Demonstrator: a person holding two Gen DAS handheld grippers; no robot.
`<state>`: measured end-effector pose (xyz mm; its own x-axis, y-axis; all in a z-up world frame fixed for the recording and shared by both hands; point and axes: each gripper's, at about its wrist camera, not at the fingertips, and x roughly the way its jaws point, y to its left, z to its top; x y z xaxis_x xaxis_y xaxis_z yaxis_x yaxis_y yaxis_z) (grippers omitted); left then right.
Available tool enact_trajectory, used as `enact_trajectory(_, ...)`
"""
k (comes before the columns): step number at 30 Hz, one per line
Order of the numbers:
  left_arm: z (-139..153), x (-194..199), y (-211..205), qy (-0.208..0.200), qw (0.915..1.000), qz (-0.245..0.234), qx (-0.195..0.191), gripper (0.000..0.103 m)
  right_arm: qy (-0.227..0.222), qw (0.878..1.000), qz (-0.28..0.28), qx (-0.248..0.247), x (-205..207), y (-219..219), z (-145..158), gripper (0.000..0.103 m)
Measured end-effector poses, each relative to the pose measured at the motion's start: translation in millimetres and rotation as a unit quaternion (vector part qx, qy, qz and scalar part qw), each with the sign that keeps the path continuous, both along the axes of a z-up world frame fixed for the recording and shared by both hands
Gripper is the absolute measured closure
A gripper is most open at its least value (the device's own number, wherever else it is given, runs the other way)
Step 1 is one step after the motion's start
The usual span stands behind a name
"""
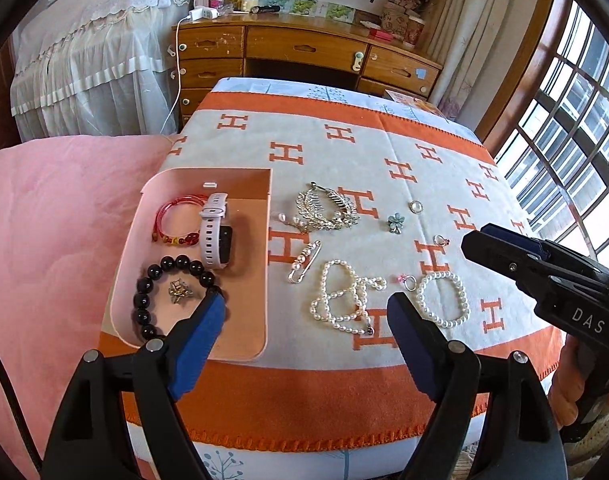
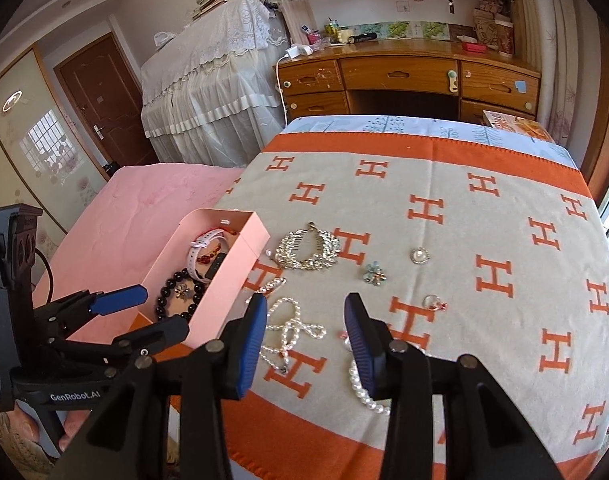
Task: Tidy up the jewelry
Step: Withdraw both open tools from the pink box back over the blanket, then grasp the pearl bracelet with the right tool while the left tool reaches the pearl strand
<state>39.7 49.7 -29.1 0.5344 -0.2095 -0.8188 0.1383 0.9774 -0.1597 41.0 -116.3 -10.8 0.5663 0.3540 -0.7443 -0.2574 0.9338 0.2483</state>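
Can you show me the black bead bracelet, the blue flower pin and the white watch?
Black round-bead bracelet (image 1: 141, 301), left wrist view: a bead on its left side.
Small blue flower-shaped pin (image 1: 396, 223), left wrist view: the flower's middle.
White-strapped watch (image 1: 211, 236), left wrist view: the strap's middle.

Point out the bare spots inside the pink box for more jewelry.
Free: the box floor right of the watch, down to its near corner. Crowded: the left side, with red bracelet, black beads and charm.

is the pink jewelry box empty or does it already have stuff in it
Not empty. The pink box holds a red cord bracelet, white watch, black bead bracelet and a small metal charm.
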Motion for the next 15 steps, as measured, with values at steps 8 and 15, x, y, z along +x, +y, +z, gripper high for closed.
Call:
enact_trajectory(8, -8.0, 0.7, -34.6, 0.012, 0.9993, -0.035, 0.01, 0.013, 0.012, 0.999, -0.033, -0.024, -3.7, -34.8, -12.9, 0.062)
enact_trajectory(15, -24.3, 0.3, -47.3, 0.021, 0.9976, -0.06, 0.026, 0.013, 0.054, 0.996, -0.053, -0.04, 3.8, -56.0, -32.5, 0.062)
